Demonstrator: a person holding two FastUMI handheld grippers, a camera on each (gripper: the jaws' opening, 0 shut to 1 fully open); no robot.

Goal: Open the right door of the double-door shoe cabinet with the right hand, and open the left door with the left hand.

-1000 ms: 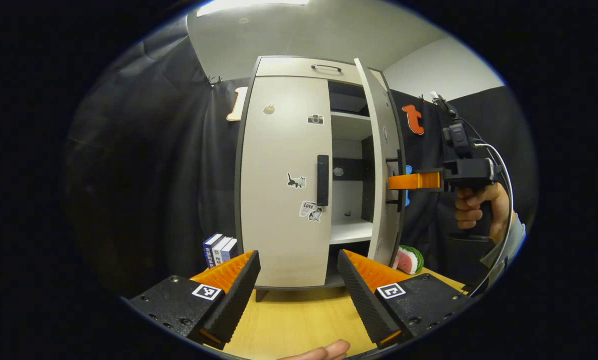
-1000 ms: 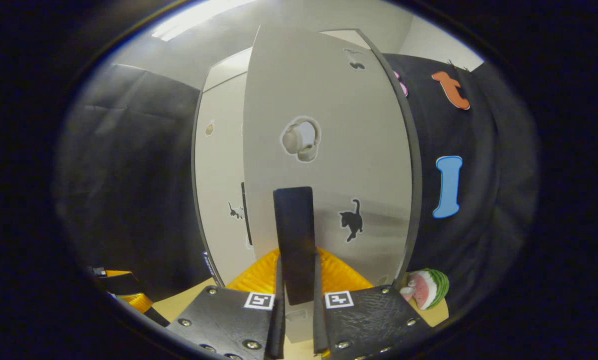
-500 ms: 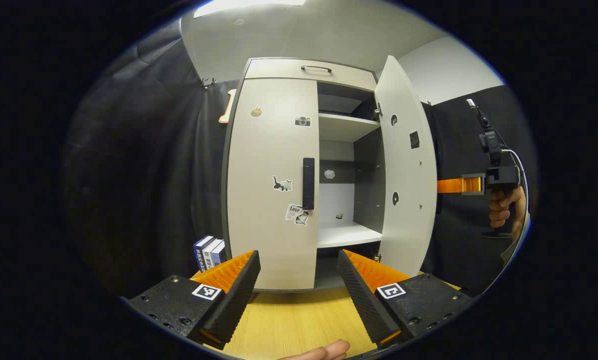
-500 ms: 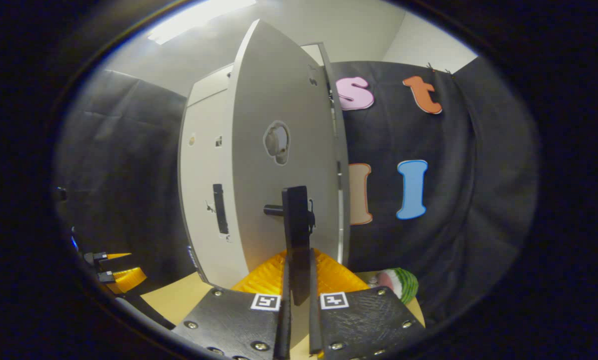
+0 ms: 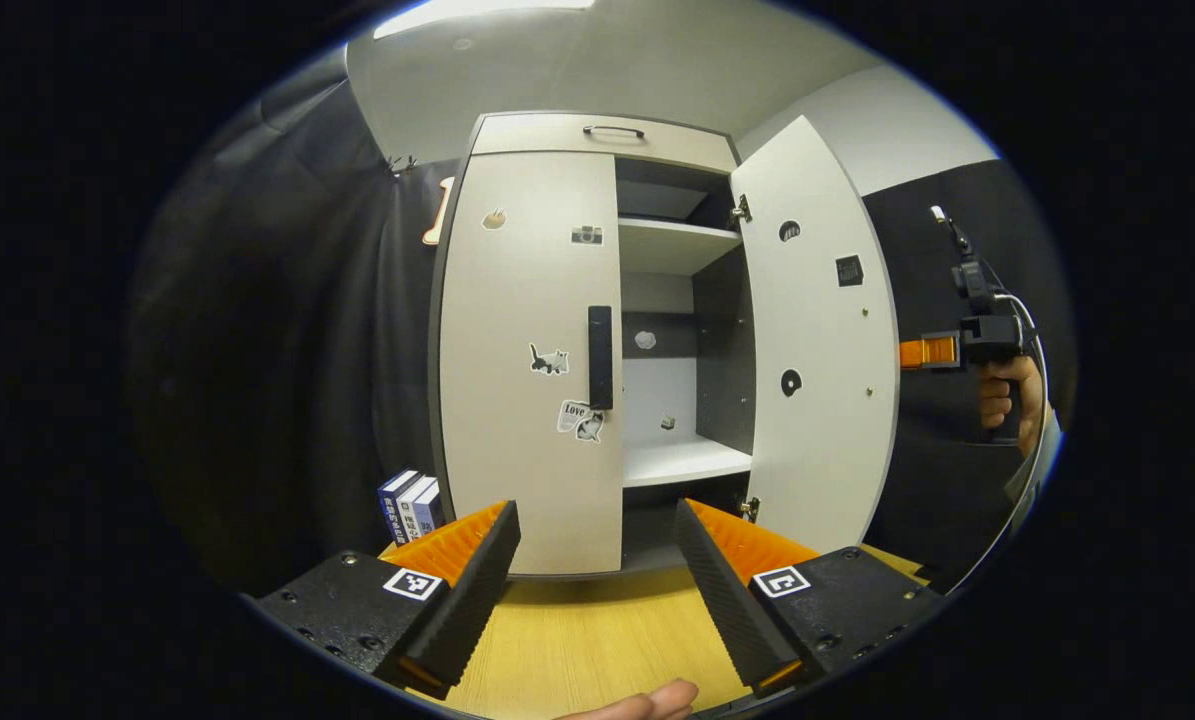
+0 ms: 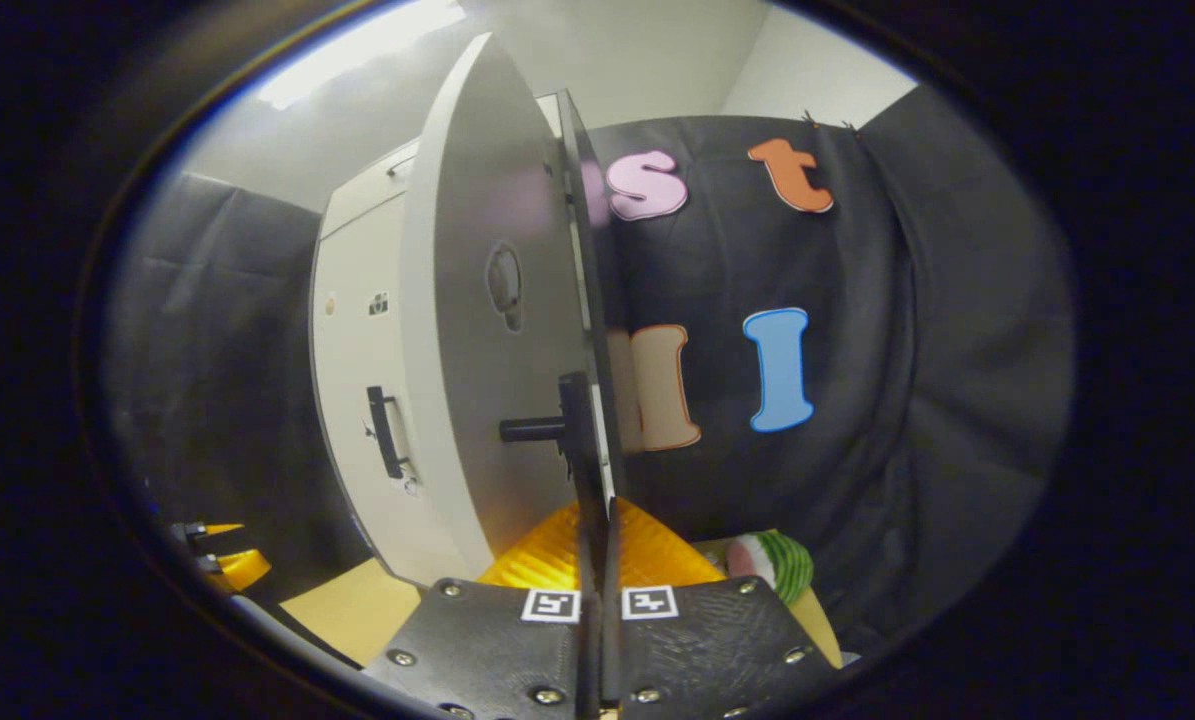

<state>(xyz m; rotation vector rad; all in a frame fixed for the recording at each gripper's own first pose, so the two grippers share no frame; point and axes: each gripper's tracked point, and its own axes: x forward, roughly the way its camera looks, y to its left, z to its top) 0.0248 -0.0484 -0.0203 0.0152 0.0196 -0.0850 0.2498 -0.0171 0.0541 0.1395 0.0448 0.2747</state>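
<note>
On the shoe cabinet (image 5: 517, 300), right door (image 5: 817, 340) is swung wide, right tongs (image 6: 597, 610) pinching its handle (image 6: 582, 440). Left door's vertical handle (image 5: 600, 357) sits straight ahead of our spread left tongs (image 5: 597, 570), well apart.

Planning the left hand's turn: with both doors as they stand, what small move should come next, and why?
Probably move the open left gripper forward toward the left door's handle: the right door already stands wide open, while the left door is shut and its handle ungripped.
</note>
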